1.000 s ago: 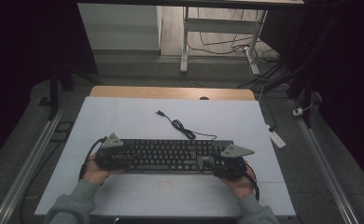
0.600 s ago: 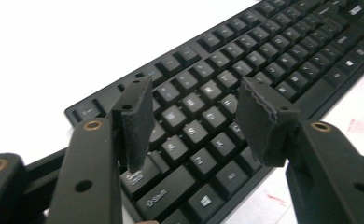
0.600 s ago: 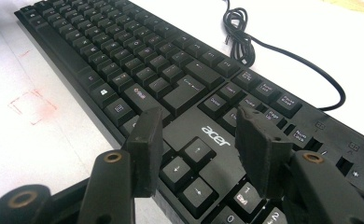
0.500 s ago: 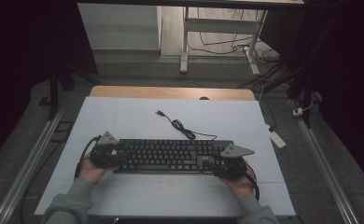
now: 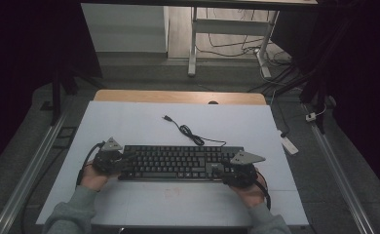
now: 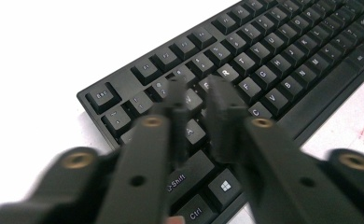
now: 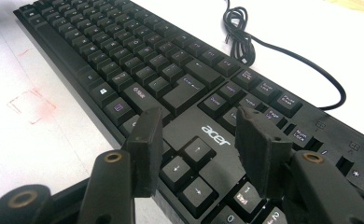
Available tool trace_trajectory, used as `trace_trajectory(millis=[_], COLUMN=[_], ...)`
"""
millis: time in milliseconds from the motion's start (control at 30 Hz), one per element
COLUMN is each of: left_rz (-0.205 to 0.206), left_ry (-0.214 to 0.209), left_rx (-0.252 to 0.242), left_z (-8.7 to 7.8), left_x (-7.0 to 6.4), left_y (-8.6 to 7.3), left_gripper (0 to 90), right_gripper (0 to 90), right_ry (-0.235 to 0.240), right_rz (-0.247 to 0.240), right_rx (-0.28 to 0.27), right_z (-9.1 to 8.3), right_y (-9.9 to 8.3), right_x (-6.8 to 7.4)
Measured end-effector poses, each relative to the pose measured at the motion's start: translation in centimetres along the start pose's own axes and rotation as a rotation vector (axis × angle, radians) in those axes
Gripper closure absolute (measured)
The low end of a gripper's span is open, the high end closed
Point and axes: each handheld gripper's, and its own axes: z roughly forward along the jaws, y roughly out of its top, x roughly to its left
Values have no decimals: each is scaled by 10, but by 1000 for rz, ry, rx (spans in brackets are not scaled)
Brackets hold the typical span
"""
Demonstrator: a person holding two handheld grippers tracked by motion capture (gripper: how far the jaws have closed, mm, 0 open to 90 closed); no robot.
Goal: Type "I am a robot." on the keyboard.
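Note:
A black Acer keyboard (image 5: pixel 178 163) lies flat across the near half of the white table (image 5: pixel 129 122), and its cable (image 5: pixel 188 130) is coiled behind it. My left gripper (image 5: pixel 128 159) hovers over the keyboard's left end. In the left gripper view its blurred jaws (image 6: pixel 196 91) stand almost together above the letter keys (image 6: pixel 273 60), holding nothing. My right gripper (image 5: pixel 218 170) is at the keyboard's right end. In the right gripper view it (image 7: pixel 199 116) is open over the arrow keys and the Acer logo (image 7: pixel 215 135), with nothing between the jaws.
A faint red mark (image 7: pixel 31 105) stains the table in front of the keyboard. The cable (image 7: pixel 238 32) loops on the table behind the key block. A white power strip (image 5: pixel 289 145) lies on the floor off the table's right edge. Metal rails (image 5: pixel 27 170) run along both sides.
My left gripper has drawn back a little to the left and now angles in over the keyboard's left end. The keyboard and the right gripper have hardly moved.

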Motion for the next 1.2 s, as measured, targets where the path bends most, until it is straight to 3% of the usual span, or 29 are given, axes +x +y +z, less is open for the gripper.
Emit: trace_trajectory(millis=[100,467,1200], left_rz=[1,15,11], left_ry=[1,14,16], left_rx=[12,65,85], left_z=[3,15,24], left_x=[0,-1,-2], left_y=[-1,-3,-6], left_gripper=[889,890,891], right_gripper=[518,519,520], right_ry=[0,-1,-3], right_rz=[0,-2,0], right_rx=[0,8,9], right_z=[0,0,1], right_y=[0,0,0], right_x=[0,0,0])
